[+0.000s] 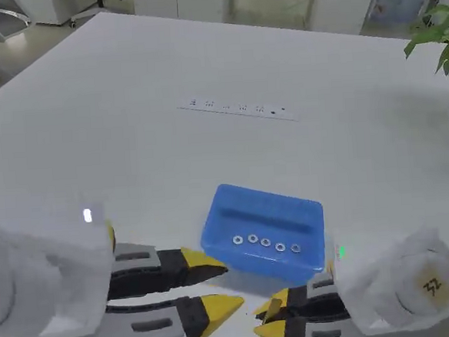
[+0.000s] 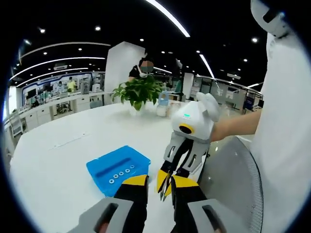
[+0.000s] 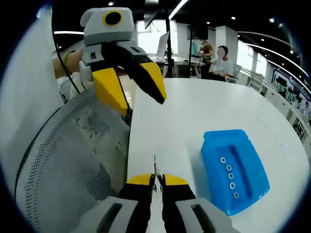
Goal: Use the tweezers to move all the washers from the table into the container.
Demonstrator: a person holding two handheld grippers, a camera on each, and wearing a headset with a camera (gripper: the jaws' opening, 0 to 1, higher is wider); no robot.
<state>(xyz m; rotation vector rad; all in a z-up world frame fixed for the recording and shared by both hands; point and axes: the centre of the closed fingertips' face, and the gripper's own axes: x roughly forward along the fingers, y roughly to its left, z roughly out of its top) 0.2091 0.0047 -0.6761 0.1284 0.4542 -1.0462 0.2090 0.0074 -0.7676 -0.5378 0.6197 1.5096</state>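
A blue container [image 1: 263,231] rests on the white table with several washers [image 1: 265,243] in a row inside it. In the head view my left gripper [image 1: 231,284] is open at the lower left, just left of the container's near corner. My right gripper [image 1: 266,320] sits below the container, shut on thin metal tweezers [image 3: 155,167] that stick out between its yellow tips. The left gripper view has its own jaws [image 2: 160,182] apart, the right gripper [image 2: 165,183] facing them, and the container [image 2: 118,169] to the left. The right gripper view shows the container [image 3: 233,170], the washers [image 3: 229,171] and the left gripper [image 3: 143,104].
A socket strip [image 1: 236,108] is set into the table beyond the container. A potted plant [image 1: 439,38] stands at the far right edge. A grey mesh chair back [image 3: 87,160] lies close beside the table's near edge. People stand in the background.
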